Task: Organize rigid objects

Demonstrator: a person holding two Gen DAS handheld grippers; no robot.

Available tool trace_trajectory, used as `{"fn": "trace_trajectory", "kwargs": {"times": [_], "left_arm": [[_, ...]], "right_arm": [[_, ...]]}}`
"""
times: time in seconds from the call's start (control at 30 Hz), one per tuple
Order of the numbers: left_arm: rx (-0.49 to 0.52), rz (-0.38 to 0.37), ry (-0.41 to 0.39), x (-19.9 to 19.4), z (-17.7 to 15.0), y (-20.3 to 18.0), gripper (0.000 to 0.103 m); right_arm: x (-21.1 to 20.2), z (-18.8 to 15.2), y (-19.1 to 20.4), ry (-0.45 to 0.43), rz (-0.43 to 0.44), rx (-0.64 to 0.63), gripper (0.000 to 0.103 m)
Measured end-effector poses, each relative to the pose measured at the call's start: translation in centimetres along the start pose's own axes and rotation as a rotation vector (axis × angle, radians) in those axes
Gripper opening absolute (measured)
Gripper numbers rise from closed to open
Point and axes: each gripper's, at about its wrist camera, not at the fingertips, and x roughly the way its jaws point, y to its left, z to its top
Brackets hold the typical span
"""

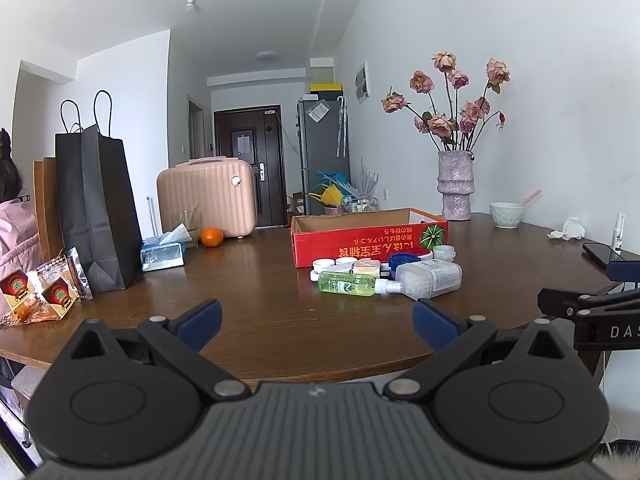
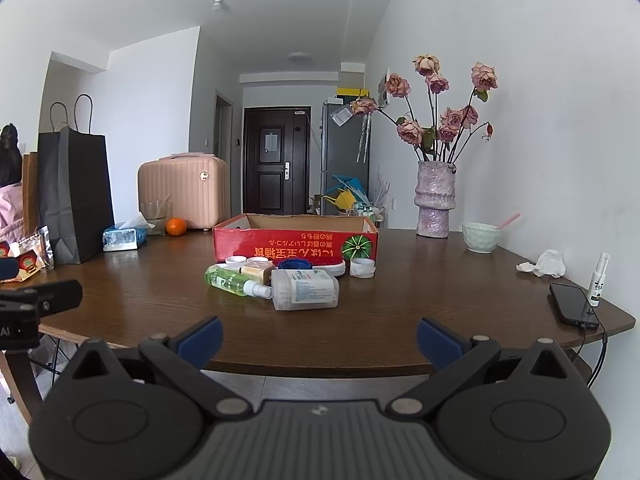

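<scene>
A cluster of small containers lies on the brown table [image 1: 260, 280] in front of a red cardboard box [image 1: 368, 236] [image 2: 294, 240]. In it are a green bottle [image 1: 347, 283] [image 2: 228, 280] on its side, a clear white-labelled bottle [image 1: 434, 276] [image 2: 306, 290], small white jars [image 1: 326, 266] [image 2: 362, 267] and a blue cap [image 1: 402, 261] [image 2: 295, 264]. My left gripper [image 1: 318, 322] stands open over the table's near edge, short of the cluster. My right gripper [image 2: 320, 338] is open too, nothing between its fingers. The right gripper's side shows at the left wrist view's right edge.
At the left stand a black paper bag [image 1: 94, 208], a tissue pack [image 1: 162, 254], an orange [image 1: 211, 237], a pink case [image 1: 208, 196] and snack packets [image 1: 40, 292]. On the right are a vase of dried roses [image 2: 434, 200], a bowl [image 2: 480, 237], a crumpled tissue [image 2: 544, 264], a phone [image 2: 572, 304] and a spray bottle [image 2: 597, 280].
</scene>
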Motion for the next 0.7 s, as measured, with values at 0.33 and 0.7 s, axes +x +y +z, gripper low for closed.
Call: {"fn": "trace_trajectory", "kwargs": {"times": [0.33, 0.7], "left_arm": [[0.002, 0.0, 0.001, 0.07, 0.05, -0.05, 0.103], [0.005, -0.002, 0.005, 0.2, -0.07, -0.26, 0.103]], "right_arm": [[0.02, -0.02, -0.01, -0.002, 0.0, 0.0, 0.103], [0.03, -0.11, -0.09, 0.001, -0.002, 0.002, 0.103]]}}
